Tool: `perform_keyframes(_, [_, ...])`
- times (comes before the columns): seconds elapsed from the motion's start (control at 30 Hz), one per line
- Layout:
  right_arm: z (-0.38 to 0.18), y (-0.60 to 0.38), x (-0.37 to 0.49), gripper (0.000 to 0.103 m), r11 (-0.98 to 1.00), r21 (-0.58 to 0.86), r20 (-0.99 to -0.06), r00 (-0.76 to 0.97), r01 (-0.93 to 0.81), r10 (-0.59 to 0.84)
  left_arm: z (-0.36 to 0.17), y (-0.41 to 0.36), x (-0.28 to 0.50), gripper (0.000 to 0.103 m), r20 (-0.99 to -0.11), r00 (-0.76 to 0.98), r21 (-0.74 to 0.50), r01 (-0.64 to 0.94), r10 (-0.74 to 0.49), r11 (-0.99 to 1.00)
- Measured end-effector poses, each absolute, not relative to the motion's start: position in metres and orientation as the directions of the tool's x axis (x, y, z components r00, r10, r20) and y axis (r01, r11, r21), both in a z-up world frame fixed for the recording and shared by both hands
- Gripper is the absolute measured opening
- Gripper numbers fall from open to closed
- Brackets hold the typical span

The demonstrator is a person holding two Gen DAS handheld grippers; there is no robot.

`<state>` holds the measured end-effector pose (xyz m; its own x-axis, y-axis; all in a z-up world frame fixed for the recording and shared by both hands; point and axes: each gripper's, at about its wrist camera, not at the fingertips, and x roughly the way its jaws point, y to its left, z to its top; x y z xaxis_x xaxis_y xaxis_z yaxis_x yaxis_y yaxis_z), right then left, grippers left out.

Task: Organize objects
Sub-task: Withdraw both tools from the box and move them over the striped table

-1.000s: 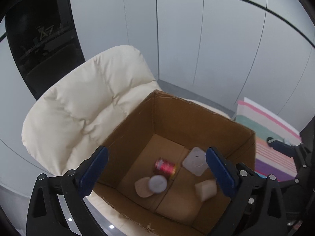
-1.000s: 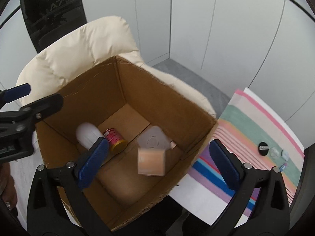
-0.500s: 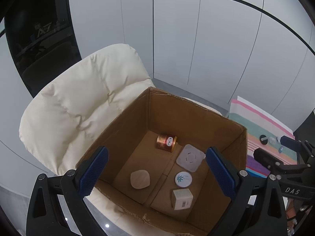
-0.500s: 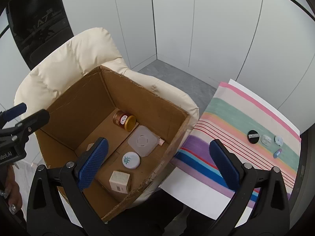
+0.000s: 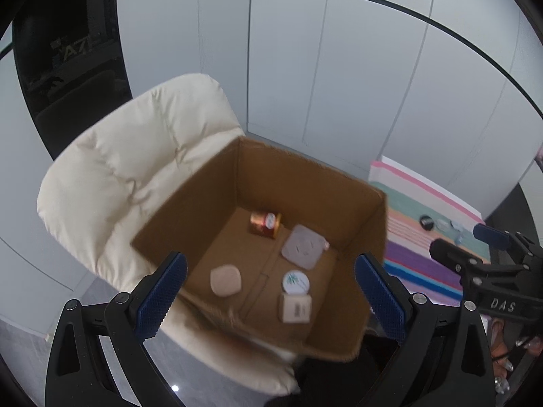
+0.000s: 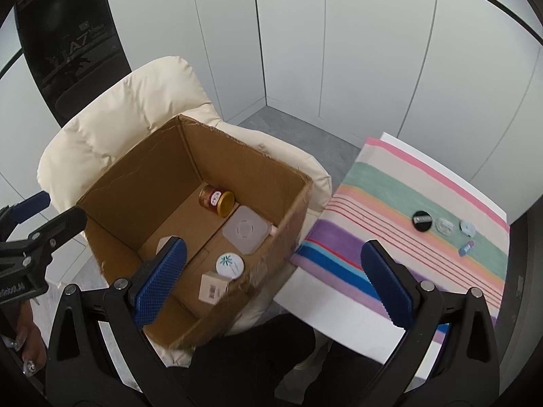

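Observation:
An open cardboard box rests on a cream padded chair. Inside lie a small jar with a gold lid, a grey square lid, a round white tin, a small beige box and a beige rounded pad. My left gripper hangs open above the box, holding nothing. Open and holding nothing, my right gripper hovers over the box's right edge.
A striped cloth covers a table to the right, with a black disc, a clear disc, a pale blue disc and a small blue tube on it. White wall panels stand behind.
The objects tumbled inside the box a second ago and now lie still on its floor. Both grippers have drawn back and up from the box, staying open.

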<state>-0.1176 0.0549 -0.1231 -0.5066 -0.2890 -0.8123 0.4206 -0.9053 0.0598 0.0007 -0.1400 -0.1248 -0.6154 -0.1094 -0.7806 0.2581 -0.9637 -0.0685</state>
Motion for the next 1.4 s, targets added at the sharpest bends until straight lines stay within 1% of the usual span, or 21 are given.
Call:
perform_keyframes(0.1, [-0.123, 0.066, -0.098, 0.103, -0.908, 0.074, -0.818, -0.495, 0.412, -0.292, -0.125, -0.131, 0.021, 0.1, -0.788, -0.606, -0.056, 0.244, -0.107, -0.968])
perform_keyframes(0.27, [-0.125, 0.081, -0.064, 0.103, -0.912, 0.089, -0.826, -0.482, 0.401, -0.293, -0.118, -0.106, 0.052, 0.1, -0.748, -0.634, 0.079, 0.211, -0.198, -0.974])
perform_keyframes(0.37, [-0.125, 0.083, -0.054, 0.103, -0.909, 0.089, -0.828, -0.476, 0.407, -0.294, -0.115, -0.099, 0.054, 0.1, -0.736, -0.647, 0.097, 0.188, -0.198, -0.977])
perform_keyframes(0.47, [-0.124, 0.083, -0.051, 0.103, -0.912, 0.068, -0.823, -0.494, 0.404, -0.28, -0.117, -0.097, 0.051, 0.1, -0.745, -0.643, 0.082, 0.176, -0.177, -0.981])
perform_keyframes(0.6, [-0.12, 0.089, -0.049, 0.103, -0.918, 0.063, -0.819, -0.506, 0.391, -0.271, -0.122, -0.099, 0.047, 0.1, -0.762, -0.634, 0.026, 0.174, -0.132, -0.984])
perform_keyframes(0.8, [-0.112, 0.108, -0.049, 0.103, -0.937, 0.056, -0.807, -0.537, 0.345, -0.246, -0.123, -0.097, 0.037, 0.1, -0.77, -0.633, -0.035, 0.168, -0.08, -0.985])
perform_keyframes(0.9, [-0.108, 0.121, -0.047, 0.103, -0.947, 0.049, -0.802, -0.553, 0.316, -0.226, -0.124, -0.088, 0.031, 0.1, -0.773, -0.632, -0.046, 0.152, -0.061, -0.987])
perform_keyframes(1.17, [-0.1, 0.174, -0.04, 0.103, -0.979, 0.037, -0.789, -0.595, 0.202, -0.152, -0.121, -0.039, 0.012, 0.1, -0.761, -0.649, -0.067, 0.051, 0.018, -0.996])
perform_keyframes(1.4, [-0.095, 0.242, -0.03, 0.103, -0.998, 0.04, -0.78, -0.622, 0.057, -0.067, -0.117, 0.014, -0.006, 0.1, -0.749, -0.656, -0.075, -0.059, 0.095, -0.995])
